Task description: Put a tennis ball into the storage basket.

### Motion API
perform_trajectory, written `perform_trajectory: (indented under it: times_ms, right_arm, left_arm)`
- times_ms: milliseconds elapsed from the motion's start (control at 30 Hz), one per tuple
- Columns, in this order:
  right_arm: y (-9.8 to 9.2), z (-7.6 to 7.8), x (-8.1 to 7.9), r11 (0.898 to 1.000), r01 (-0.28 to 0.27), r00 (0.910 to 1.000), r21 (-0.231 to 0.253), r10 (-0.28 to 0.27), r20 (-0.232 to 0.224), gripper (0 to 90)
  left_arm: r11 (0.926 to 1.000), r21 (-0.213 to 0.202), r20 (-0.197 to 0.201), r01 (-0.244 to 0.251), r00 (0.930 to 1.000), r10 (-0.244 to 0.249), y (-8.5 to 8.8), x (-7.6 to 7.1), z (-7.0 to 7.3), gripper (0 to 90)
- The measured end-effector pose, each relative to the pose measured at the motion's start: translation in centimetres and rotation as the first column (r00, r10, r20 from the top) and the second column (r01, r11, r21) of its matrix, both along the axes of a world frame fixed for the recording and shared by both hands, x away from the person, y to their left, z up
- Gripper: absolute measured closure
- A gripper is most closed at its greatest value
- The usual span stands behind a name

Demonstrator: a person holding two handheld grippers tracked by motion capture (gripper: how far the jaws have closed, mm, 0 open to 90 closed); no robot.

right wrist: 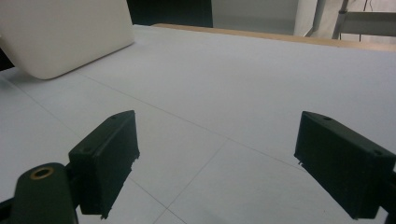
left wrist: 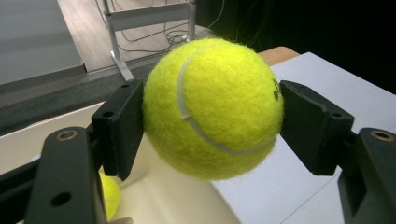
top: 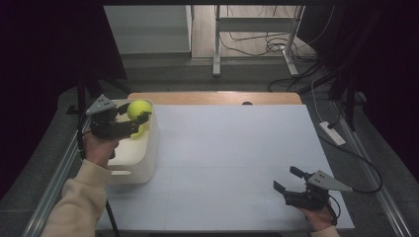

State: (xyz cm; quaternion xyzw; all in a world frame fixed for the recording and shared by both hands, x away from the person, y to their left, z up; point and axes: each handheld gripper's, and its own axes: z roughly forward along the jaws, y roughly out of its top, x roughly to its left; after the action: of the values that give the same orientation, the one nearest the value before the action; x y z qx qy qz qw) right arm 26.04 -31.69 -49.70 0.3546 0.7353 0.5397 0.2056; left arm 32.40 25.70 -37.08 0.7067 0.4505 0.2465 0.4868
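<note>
We hold the tennis ball (left wrist: 212,109) clamped between the left gripper (top: 141,123) pads, above the white bin (top: 148,158), clear of its rim. The right gripper (top: 289,180) rests wide open on the table (top: 237,148), holding nothing.

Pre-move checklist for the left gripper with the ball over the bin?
1. Grip: left gripper shut on the ball, a pad on each side: ok.
2. Ball clear of the bin rim: held above it: ok.
3. Bin contents: second ball lies inside: ok.
4. Right gripper out of the way: open, near the table's right front corner: ok.
5. Set-down space on the table: bare surface beside the bin: ok.
6. More balls deeper in the bin: cannot tell.
</note>
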Motion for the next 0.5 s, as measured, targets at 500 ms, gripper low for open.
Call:
perform_trajectory:
  times_ms: [500]
  right_arm:
    - [0.0,0.0,0.0,1.0,0.003,1.0,0.0,-0.003,0.0,13.0]
  left_arm:
    - [0.997,0.031,-0.044,-0.071,0.9964,0.073,2.1,0.1,-0.9,27.8]
